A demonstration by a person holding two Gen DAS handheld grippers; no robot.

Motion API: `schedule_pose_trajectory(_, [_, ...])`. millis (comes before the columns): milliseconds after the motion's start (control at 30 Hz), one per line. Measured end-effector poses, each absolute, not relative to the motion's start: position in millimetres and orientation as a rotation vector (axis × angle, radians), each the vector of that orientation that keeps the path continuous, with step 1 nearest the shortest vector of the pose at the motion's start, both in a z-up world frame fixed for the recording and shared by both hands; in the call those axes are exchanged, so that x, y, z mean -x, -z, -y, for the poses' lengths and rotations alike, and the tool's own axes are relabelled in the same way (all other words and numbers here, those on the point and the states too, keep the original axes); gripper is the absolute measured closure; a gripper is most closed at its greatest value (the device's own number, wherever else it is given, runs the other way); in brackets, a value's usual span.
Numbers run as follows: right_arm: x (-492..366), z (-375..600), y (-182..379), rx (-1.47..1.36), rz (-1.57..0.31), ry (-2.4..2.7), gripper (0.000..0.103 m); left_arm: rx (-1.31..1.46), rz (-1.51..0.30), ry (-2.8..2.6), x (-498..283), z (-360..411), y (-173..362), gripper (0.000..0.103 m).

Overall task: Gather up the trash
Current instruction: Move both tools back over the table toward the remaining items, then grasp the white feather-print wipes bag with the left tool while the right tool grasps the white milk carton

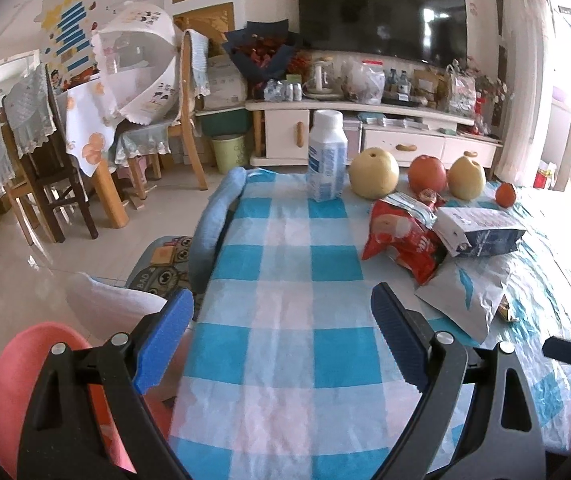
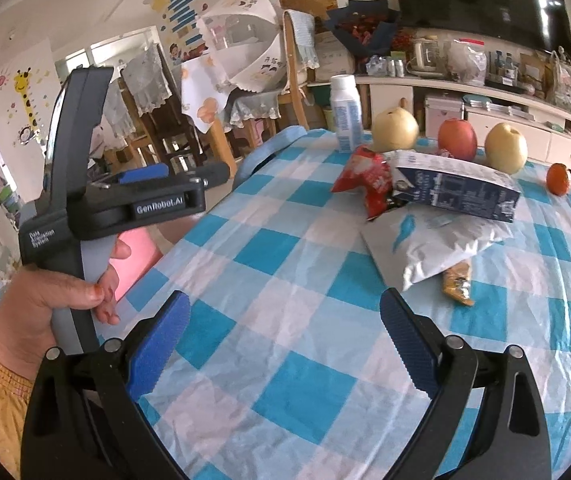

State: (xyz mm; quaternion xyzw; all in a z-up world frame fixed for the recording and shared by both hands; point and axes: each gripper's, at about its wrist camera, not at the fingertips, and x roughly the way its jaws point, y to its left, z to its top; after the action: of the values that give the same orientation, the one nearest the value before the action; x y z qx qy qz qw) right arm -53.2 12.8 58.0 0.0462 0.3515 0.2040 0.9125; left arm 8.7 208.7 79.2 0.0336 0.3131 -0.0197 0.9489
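Note:
On the blue checked tablecloth (image 1: 285, 264) lies a pile of trash: a red snack bag (image 1: 401, 240) (image 2: 365, 180), a dark blue and white carton (image 1: 481, 232) (image 2: 457, 188) on its side, a white crumpled bag (image 1: 465, 292) (image 2: 429, 240) and a small yellow wrapper (image 2: 457, 282). A white bottle (image 1: 327, 156) (image 2: 345, 114) stands upright at the far edge. My left gripper (image 1: 281, 340) is open and empty at the table's near left edge. My right gripper (image 2: 285, 340) is open and empty over the cloth, short of the pile.
Two yellow pears (image 1: 373, 172) (image 1: 465, 178), a red apple (image 1: 427, 174) and a small orange (image 1: 505, 194) sit behind the trash. A pink bin (image 1: 25, 380) stands below the table's left edge. Chairs (image 1: 45, 160) and a TV cabinet (image 1: 365, 136) stand beyond.

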Motion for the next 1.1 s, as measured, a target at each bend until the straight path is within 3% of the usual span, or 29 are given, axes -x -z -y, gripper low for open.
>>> schedule_pose_trajectory(600, [29.6,96.3,-64.8,-0.219,-0.703,-0.269,0.008,0.018,-0.694,0.166,-32.4,-151.0,-60.9,0.012])
schedule_pose_trajectory(1100, [-11.0,178.0,-33.4,-0.364,-0.802,-0.136,0.008,-0.169,-0.752,0.450,-51.2,-65.9,-35.1,0.012])
